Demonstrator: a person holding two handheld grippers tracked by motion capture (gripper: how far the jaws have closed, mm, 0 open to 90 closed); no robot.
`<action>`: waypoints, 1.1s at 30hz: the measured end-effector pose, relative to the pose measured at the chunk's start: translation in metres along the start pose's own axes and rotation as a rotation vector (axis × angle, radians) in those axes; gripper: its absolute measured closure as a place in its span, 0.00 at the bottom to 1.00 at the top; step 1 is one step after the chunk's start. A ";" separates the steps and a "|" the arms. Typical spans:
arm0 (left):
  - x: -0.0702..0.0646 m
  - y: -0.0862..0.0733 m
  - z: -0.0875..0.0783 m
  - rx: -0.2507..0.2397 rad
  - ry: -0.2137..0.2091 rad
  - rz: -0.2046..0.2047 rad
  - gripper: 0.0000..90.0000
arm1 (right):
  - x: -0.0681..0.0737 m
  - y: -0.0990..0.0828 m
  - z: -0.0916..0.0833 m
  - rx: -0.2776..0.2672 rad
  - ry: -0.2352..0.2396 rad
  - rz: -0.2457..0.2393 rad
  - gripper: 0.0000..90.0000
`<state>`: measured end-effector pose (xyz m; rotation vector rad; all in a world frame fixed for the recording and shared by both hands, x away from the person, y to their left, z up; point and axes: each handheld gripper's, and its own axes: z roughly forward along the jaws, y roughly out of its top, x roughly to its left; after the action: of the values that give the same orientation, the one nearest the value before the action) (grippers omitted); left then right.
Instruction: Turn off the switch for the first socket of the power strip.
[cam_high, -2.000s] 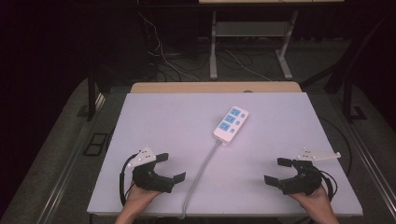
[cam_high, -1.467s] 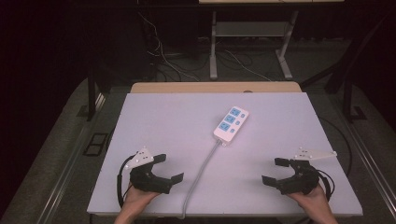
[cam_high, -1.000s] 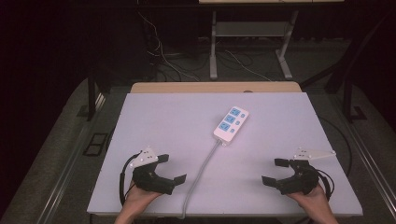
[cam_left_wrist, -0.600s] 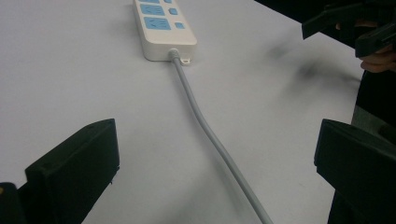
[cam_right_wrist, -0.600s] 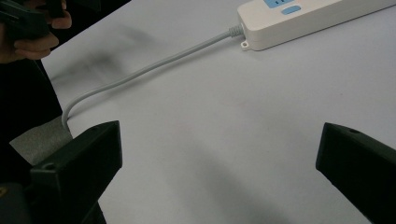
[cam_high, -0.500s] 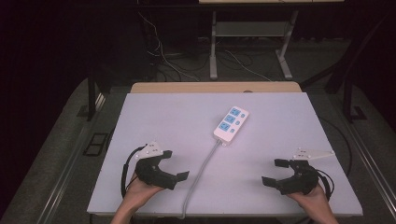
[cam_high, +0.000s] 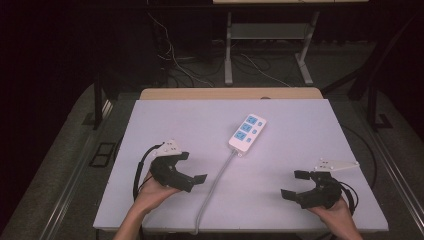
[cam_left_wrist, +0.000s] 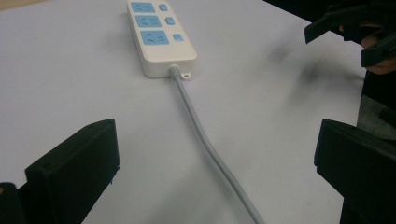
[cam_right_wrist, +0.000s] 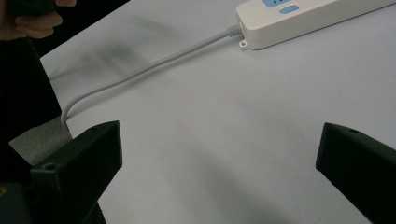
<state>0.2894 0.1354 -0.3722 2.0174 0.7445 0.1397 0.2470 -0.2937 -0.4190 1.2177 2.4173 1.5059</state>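
Nearest the table's (cam_high: 165, 120) front edge, the left gripper (cam_high: 191, 167) and right gripper (cam_high: 296, 184) sit low over the white top, both with jaws spread wide and holding nothing. Between them the grey cord (cam_high: 216, 180) runs from the front edge up to the power strip (cam_high: 247, 133), which lies flat farther back near the middle, well apart from both grippers

High view looks down from above; both low, close gripper views share the power strip (cam_high: 247, 133), seemingly from opposite sides.
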 end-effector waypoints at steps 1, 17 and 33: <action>0.000 0.000 0.000 0.000 0.000 0.000 0.00 | 0.000 0.000 0.000 0.000 0.000 0.000 0.00; 0.003 0.035 0.015 0.036 -0.018 0.051 0.00 | 0.000 0.000 0.000 0.002 0.000 -0.003 0.00; 0.007 0.059 0.033 0.077 -0.026 0.086 0.00 | -0.001 -0.001 0.001 0.009 0.002 -0.006 0.00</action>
<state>0.3345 0.0932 -0.3434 2.1211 0.6558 0.1365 0.2476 -0.2941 -0.4206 1.2095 2.4295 1.4967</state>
